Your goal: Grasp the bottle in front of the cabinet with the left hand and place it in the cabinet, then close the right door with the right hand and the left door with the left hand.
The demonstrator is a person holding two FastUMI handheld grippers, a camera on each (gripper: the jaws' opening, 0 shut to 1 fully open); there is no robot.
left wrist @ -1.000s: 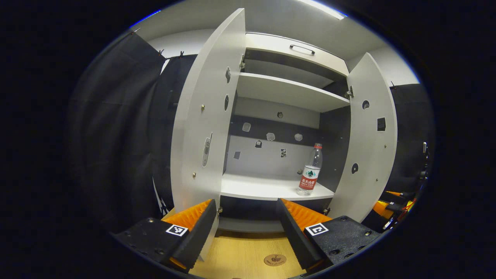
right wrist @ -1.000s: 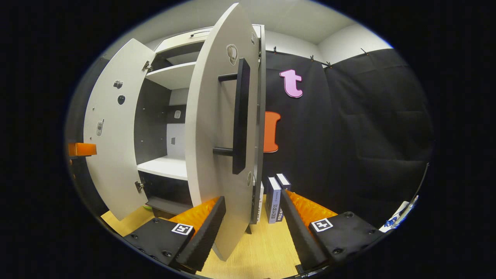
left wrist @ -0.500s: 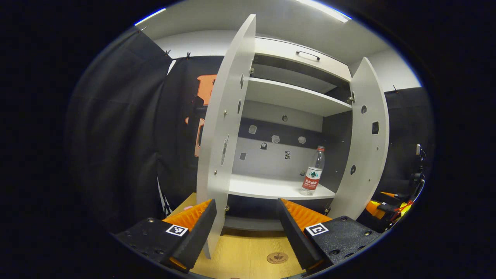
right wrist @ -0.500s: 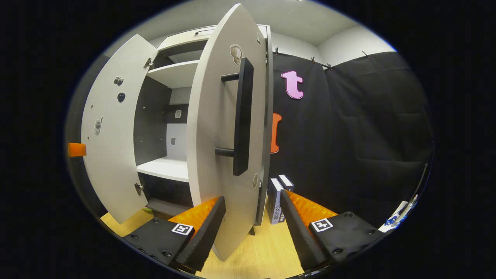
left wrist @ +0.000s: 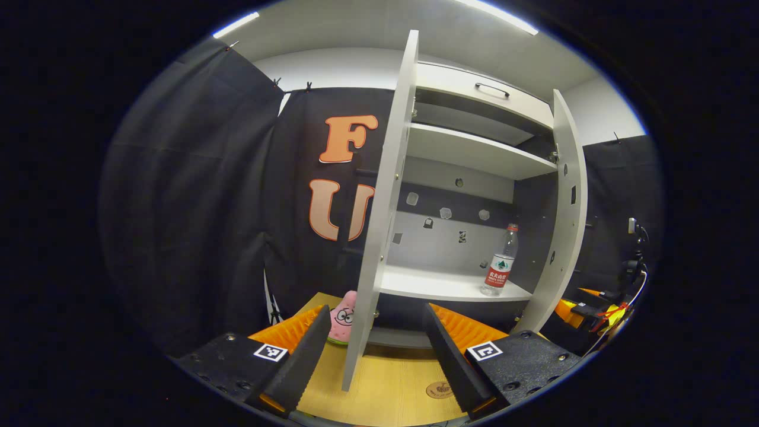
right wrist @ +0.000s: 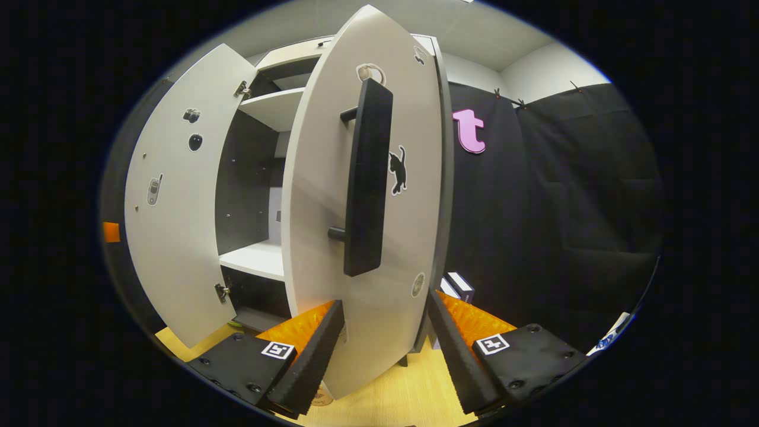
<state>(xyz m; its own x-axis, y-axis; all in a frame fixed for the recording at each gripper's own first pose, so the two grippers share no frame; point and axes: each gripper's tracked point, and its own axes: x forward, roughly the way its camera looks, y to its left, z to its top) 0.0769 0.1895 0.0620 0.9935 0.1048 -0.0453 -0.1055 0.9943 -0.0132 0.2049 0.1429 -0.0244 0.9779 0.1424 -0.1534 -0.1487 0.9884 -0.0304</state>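
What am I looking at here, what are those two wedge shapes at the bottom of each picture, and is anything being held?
No robot here: a person holds a two-finger gripper in each hand, and a fisheye camera rides on each. The wedges are each gripper's own fingers. In the left gripper view, the left gripper is open and empty, facing the edge of the cabinet's left door. The bottle already stands upright on the lower shelf. A pink star-shaped toy sits on the wooden table. In the right gripper view, the right gripper is open around the lower edge of the right door, below its black handle.
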